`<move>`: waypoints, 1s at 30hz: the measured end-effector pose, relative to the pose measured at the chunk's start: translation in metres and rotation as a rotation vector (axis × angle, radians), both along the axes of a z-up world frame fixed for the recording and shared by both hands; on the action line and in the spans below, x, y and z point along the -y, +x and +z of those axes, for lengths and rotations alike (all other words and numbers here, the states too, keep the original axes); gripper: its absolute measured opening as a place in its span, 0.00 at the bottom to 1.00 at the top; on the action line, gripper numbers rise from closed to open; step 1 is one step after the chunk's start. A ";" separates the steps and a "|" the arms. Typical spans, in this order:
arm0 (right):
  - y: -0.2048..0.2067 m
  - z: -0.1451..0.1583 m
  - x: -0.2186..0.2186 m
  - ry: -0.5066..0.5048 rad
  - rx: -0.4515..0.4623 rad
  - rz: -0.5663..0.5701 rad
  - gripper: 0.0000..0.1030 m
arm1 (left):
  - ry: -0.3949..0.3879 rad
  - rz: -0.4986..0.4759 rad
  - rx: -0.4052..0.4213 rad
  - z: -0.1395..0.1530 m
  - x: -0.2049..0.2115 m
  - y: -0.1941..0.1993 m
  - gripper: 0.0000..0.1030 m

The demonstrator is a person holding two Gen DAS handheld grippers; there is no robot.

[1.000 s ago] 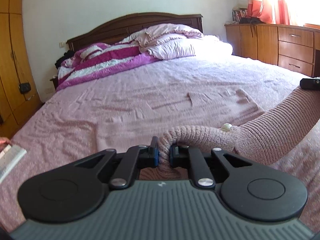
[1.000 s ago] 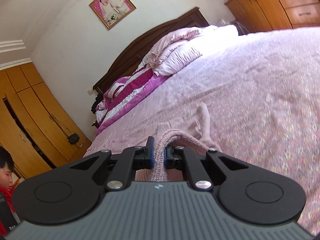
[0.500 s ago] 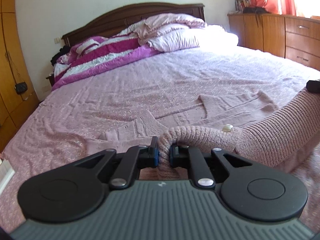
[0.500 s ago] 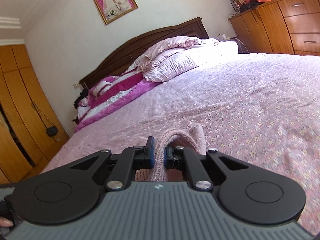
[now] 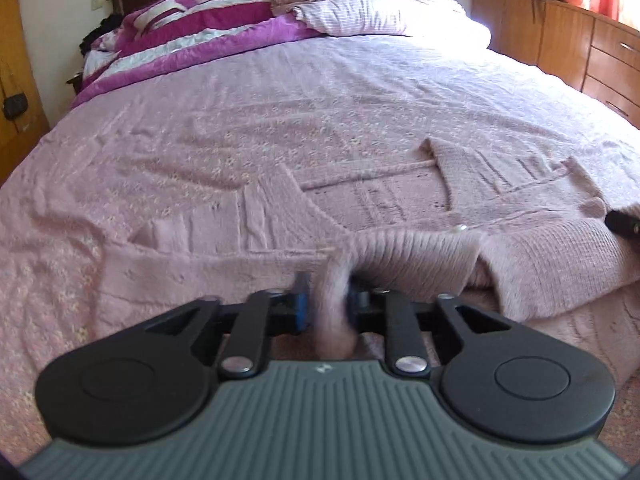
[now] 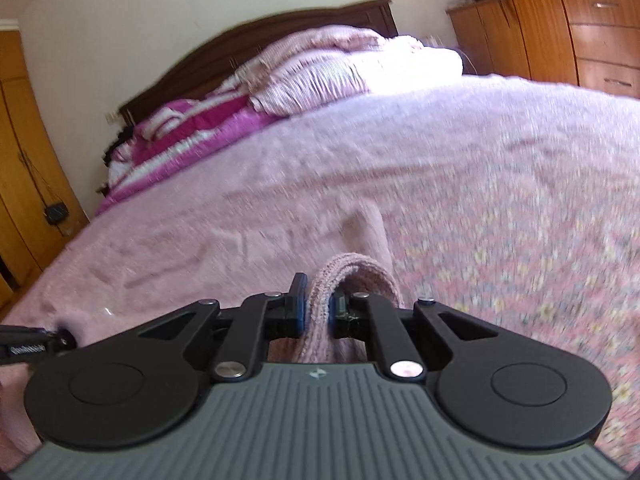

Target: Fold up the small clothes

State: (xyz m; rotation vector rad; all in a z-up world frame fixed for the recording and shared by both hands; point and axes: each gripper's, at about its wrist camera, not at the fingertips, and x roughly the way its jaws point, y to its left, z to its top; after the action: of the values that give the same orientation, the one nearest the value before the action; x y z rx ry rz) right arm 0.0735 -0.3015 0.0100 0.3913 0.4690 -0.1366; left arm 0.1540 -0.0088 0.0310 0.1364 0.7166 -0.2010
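Note:
A small pink knitted cardigan [image 5: 400,196] with a pearl button lies spread on the pink bedspread, its sleeves out to both sides. Its near ribbed edge [image 5: 416,256] is lifted and folded toward the far part. My left gripper [image 5: 326,304] is shut on that edge. My right gripper [image 6: 318,308] is shut on another bunch of the same pink knit [image 6: 352,272], low over the bed. The tip of the right gripper shows at the right edge of the left wrist view [image 5: 624,222]. Both views are blurred by motion.
Folded pink and magenta quilts [image 5: 224,28] and pillows [image 6: 340,68] lie by the dark headboard. Wooden drawers [image 6: 580,32] stand on the right, a wooden wardrobe [image 6: 24,176] on the left. The flowered bedspread [image 6: 500,184] stretches around the cardigan.
Both grippers have tilted down and moved forward and lower over the bed, carrying the cardigan's edge with them. More of the spread cardigan shows now. Both grips are unchanged.

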 end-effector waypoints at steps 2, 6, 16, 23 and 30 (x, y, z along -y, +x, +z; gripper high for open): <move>-0.002 -0.007 -0.002 -0.010 0.030 0.008 0.18 | 0.007 0.007 0.015 -0.001 -0.002 -0.002 0.39; -0.002 -0.011 0.001 0.028 0.053 0.029 0.29 | 0.022 0.016 0.018 0.004 -0.010 -0.008 0.55; -0.029 0.008 -0.006 0.036 0.059 0.013 0.56 | 0.019 0.004 0.086 0.030 -0.030 -0.052 0.74; -0.053 0.009 -0.011 0.046 0.056 0.025 0.56 | -0.010 0.024 0.082 0.033 -0.040 -0.094 0.74; -0.057 0.003 -0.010 0.061 0.039 0.048 0.60 | 0.115 -0.047 0.043 0.014 -0.015 -0.128 0.74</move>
State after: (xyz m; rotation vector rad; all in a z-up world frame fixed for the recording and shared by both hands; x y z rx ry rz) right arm 0.0160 -0.2916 0.0133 0.4419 0.4440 -0.0683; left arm 0.0256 0.0058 0.0452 0.2671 0.6827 -0.2010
